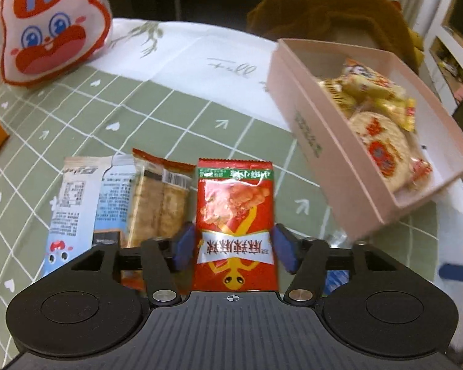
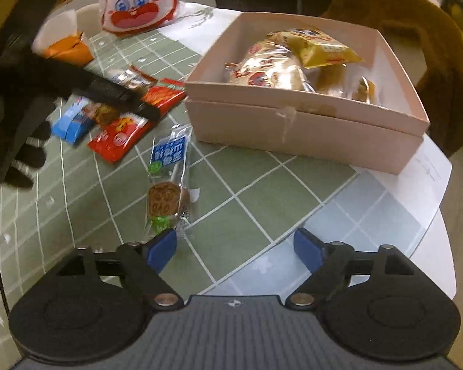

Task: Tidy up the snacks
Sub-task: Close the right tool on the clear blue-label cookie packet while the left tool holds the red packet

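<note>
Soft indoor light falls evenly on the green checked tablecloth (image 1: 157, 117), glare glints off the red snack packet (image 1: 235, 215), motion blur smears the black gloved hand (image 2: 31, 98), and fisheye distortion bends both frames' dim, dark edges.

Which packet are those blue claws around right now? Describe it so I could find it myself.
Start at the big pink box holding snacks on the green checked tablecloth. Left of it lies a row of packets; the red packet at the box end of that row sits between the left gripper pads. It alone is bright red with a white band of characters and a yellow figure; beside it is a clear cracker pack.
</note>
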{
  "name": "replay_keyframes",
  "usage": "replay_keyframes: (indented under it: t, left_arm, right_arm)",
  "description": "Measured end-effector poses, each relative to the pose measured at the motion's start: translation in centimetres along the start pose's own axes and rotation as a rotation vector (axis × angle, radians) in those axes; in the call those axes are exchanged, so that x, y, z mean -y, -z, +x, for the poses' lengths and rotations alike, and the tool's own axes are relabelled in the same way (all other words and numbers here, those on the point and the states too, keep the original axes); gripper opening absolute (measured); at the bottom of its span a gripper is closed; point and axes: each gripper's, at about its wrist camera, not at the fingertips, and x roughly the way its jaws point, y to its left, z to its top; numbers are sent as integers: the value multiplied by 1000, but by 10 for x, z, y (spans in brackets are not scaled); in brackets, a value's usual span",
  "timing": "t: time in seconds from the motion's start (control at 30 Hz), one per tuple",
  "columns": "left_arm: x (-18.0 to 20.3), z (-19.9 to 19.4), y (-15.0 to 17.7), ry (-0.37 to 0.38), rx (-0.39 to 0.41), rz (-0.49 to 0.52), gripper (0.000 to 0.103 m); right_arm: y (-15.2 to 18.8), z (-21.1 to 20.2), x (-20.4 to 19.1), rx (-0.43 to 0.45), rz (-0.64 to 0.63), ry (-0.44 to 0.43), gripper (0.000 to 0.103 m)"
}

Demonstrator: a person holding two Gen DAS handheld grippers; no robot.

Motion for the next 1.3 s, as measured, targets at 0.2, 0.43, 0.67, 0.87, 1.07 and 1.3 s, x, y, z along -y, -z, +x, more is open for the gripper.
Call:
replay_keyframes:
  t: [0.2,0.43,0.67,0.87,1.07,1.3]
  left_arm:
    - [5,4,-5,-15,13,18,69]
    - [5,-29,44,43,43,-91,59]
    - [29,-74,117,-42,44,-237,57]
    - [46,-94,151,-46,57,-280,57]
    - [62,-113,183,-59,51,-241,57]
    - [54,-119,198,15,86,-295,57]
  right_arm:
    - [8,4,-8,-2,-86,19,100]
    - [11,5,-13,12,-92,32,103]
    - [20,2,-12,68,-94,30,103]
    - [9,-9,-19,23,-106,-8,85]
    - [-10,-4,-30,6,-42,-46,84]
    - [-21,10,-63,-41,-151,31,42]
